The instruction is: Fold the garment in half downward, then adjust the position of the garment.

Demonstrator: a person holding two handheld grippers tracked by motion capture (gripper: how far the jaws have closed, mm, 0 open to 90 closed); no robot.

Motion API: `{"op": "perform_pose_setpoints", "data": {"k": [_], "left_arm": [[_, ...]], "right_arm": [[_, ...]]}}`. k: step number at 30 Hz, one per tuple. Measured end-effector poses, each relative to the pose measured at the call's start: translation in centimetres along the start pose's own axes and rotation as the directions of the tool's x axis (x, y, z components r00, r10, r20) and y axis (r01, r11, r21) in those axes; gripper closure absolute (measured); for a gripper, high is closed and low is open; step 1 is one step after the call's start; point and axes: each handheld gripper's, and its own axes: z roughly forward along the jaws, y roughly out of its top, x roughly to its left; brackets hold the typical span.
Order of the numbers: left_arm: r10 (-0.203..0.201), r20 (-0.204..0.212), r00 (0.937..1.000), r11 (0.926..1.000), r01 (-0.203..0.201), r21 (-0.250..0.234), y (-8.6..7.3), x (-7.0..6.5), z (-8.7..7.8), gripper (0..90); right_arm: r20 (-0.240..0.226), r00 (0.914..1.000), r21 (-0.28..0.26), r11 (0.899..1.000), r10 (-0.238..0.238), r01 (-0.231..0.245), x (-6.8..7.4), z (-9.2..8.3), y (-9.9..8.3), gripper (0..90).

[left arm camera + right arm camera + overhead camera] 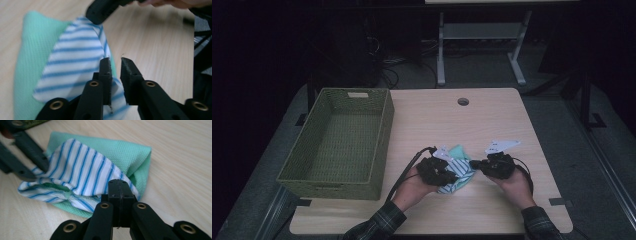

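- Near the front middle of the table (492,115), a folded cloth (457,172) lies flat, mint green with a white, blue-striped face turned over it; both grippers work at it.
- Left gripper (115,61): jaws stand slightly apart, a narrow gap visible between the pads. The striped edge lies under and beside them; the pads do not look pressed on it. Released, or nearly so.
- Right gripper (120,185): jaws clenched together at the cloth's near striped corner; the fabric appears pinched between them, though the pads hide the contact itself.
- Green woven basket (344,137) stands at the table's left, well apart from the cloth, nothing inside.
- Judgement: folding looks partly done, with one layer turned over and its edges not squared. Remaining: finish the fold, then probably move the cloth to the basket.
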Motion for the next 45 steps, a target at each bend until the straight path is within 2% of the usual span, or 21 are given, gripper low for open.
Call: {"op": "perform_pose_setpoints", "data": {"k": [3, 6, 7, 10, 11, 12, 13, 14, 15, 16, 20, 21, 24, 26, 30, 36, 39, 40, 41, 45], "left_arm": [[-0.007, 0.007, 1.0000, 0.9992, 0.007, 0.040, -1.2, 0.0, 0.7, 82.7], [0.001, -0.011, 0.9999, 0.9961, 0.000, 0.088, -2.0, -0.1, 1.3, 84.1], [-0.004, -0.016, 0.9999, 0.9963, 0.005, 0.085, -2.1, 0.0, 1.3, 84.5], [0.016, -0.038, 0.9991, 0.9948, -0.012, 0.102, -2.2, 0.3, 1.1, 85.1], [0.003, -0.043, 0.9991, 0.9952, 0.001, 0.097, -2.3, 0.3, 1.2, 85.1], [0.007, -0.047, 0.9989, 0.9943, -0.002, 0.106, -2.4, 0.5, 1.1, 85.1], [0.013, -0.056, 0.9983, 0.9941, -0.007, 0.108, -2.4, 0.6, 1.0, 84.9], [0.027, -0.096, 0.9950, 0.9921, -0.015, 0.125, -2.5, 0.6, 1.0, 85.0], [0.041, -0.111, 0.9930, 0.9902, -0.025, 0.137, -2.6, 0.9, 1.0, 85.0], [0.025, -0.103, 0.9944, 0.9914, -0.011, 0.131, -2.6, 1.2, 0.9, 85.0], [0.020, -0.114, 0.9933, 0.9915, -0.005, 0.130, -2.7, 1.6, 0.6, 84.8], [0.008, -0.114, 0.9935, 0.9930, 0.006, 0.118, -2.7, 1.6, 0.6, 84.5], [0.004, -0.103, 0.9946, 0.9948, 0.007, 0.102, -2.4, 1.8, -0.1, 83.6], [-0.006, -0.103, 0.9947, 0.9967, 0.015, 0.080, -2.1, 2.0, -0.7, 83.9], [-0.034, -0.116, 0.9926, 0.9982, 0.040, 0.045, -1.8, 2.6, -2.0, 89.5], [-0.076, -0.158, 0.9846, 0.9970, 0.077, 0.002, -1.8, 3.4, -3.4, 89.7], [-0.080, -0.153, 0.9850, 0.9967, 0.081, 0.001, -1.8, 3.5, -3.5, 89.7], [-0.094, -0.151, 0.9841, 0.9956, 0.092, -0.017, -1.7, 3.3, -3.3, 89.7], [-0.075, -0.147, 0.9862, 0.9971, 0.075, -0.004, -1.7, 3.3, -3.3, 89.7], [-0.066, -0.137, 0.9885, 0.9976, 0.068, 0.011, -1.5, 3.1, -2.6, 89.7]], "right_arm": [[0.008, 0.9999, 0.030, 0.999, -0.011, 0.010, -0.2, 0.8, -0.3, 89.9], [0.015, 0.9998, 0.065, 0.998, 0.010, -0.011, -0.6, 1.4, -0.7, 89.9], [0.012, 0.9998, 0.070, 0.997, 0.015, -0.016, -0.8, 1.5, -0.8, 89.9], [0.002, 0.9998, 0.068, 0.998, 0.018, -0.018, -1.0, 1.6, -1.0, 89.9], [0.001, 0.9997, 0.072, 0.997, 0.025, -0.025, -1.0, 1.6, -1.0, 90.0], [0.002, 0.9997, 0.072, 0.997, 0.025, -0.025, -1.0, 1.6, -1.0, 90.0], [0.001, 0.9997, 0.072, 0.997, 0.026, -0.026, -1.0, 1.6, -1.1, 89.9], [0.000, 0.9997, 0.073, 0.997, 0.026, -0.026, -1.0, 1.6, -1.1, 90.0], [0.001, 0.9997, 0.076, 0.997, 0.022, -0.022, -0.9, 1.5, -1.1, 90.0], [-0.003, 0.9998, 0.081, 0.997, 0.017, -0.017, -0.9, 1.4, -1.1, 90.0], [-0.006, 0.9998, 0.086, 0.996, 0.021, -0.020, -0.5, 1.2, -1.2, 89.9], [-0.005, 0.9998, 0.087, 0.996, 0.017, -0.016, -0.4, 1.1, -1.2, 89.9], [-0.007, 1.0000, 0.061, 0.998, -0.004, 0.005, -0.3, 0.6, -0.9, 89.9], [-0.009, 1.0000, 0.043, 0.999, -0.001, 0.001, -0.2, 0.3, -0.5, 89.9], [-0.014, 0.9998, 0.016, 1.000, -0.013, 0.013, -0.4, 0.1, 0.5, 89.9], [-0.005, 0.9996, 0.005, 1.000, -0.028, 0.028, -1.2, 1.0, 2.5, 89.9], [-0.005, 0.9993, -0.006, 0.999, -0.036, 0.036, -1.8, 1.8, 3.6, 89.9], [-0.006, 0.9995, -0.005, 0.999, -0.032, 0.032, -1.9, 2.0, 3.9, 89.9], [-0.006, 0.9996, -0.006, 1.000, -0.029, 0.029, -2.2, 2.4, 4.3, 89.9], [-0.009, 0.9993, 0.008, 0.999, -0.037, 0.037, -3.0, 4.0, 5.5, 89.9]]}}
